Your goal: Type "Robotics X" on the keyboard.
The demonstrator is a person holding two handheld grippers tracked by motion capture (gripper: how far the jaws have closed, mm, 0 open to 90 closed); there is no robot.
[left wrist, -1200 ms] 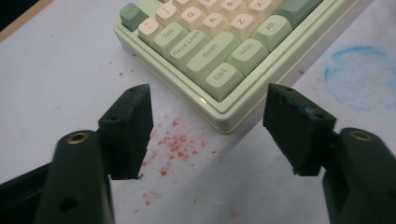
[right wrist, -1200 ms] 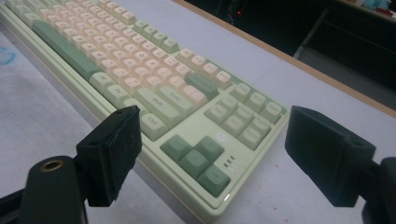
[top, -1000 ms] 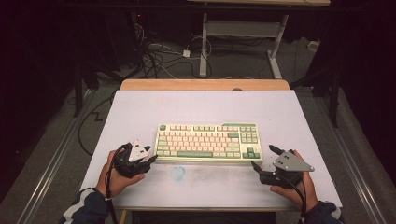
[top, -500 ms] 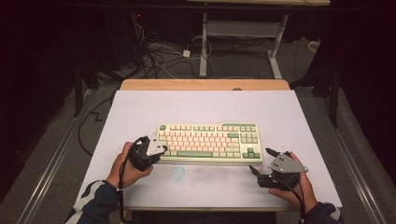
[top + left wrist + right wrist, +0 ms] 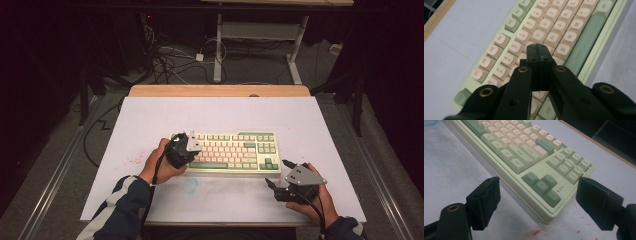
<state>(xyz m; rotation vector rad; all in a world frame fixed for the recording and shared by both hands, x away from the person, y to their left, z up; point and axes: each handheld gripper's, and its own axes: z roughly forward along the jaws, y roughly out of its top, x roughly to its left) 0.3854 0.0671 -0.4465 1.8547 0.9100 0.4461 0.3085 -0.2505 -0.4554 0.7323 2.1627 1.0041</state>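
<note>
While the left gripper [image 5: 539, 53] hovers over the keyboard's [image 5: 235, 150] letter keys, jaws together, no key looks pressed yet — the right gripper [image 5: 537, 203] waits, jaws apart.

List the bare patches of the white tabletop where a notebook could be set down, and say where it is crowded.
Free: the wide strip between the keyboard and the wooden far edge; the white tabletop left of the keyboard. Crowded: the near edge, where the shut left claw hangs over the keys and the open right claw sits off the keyboard's near right corner.
</note>
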